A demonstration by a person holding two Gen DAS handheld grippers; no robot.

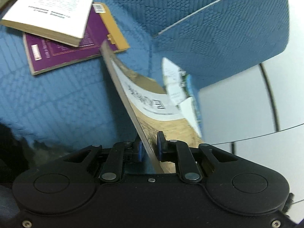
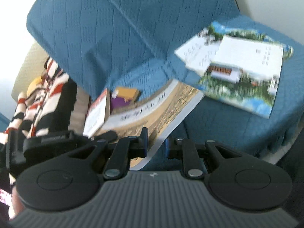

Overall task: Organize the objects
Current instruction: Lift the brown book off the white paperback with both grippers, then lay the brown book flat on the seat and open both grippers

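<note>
A tan book with a white title band (image 1: 136, 98) hangs in the air over a blue sofa, and both grippers hold it. My left gripper (image 1: 150, 148) is shut on its near edge, a blue pad on each side of the cover. In the right wrist view the same tan book (image 2: 152, 106) slopes away, and my right gripper (image 2: 156, 145) is shut on its near corner by the page edge. A purple book (image 1: 66, 55) lies on the seat with a white book (image 1: 51, 11) on top of it.
The blue quilted sofa seat (image 1: 57, 104) and a back cushion (image 1: 228, 34) fill the view. A colourful picture book (image 2: 247, 87) with white booklets (image 2: 250, 55) on it lies on the seat to the right. Striped red, white and black cloth (image 2: 47, 87) is at the left.
</note>
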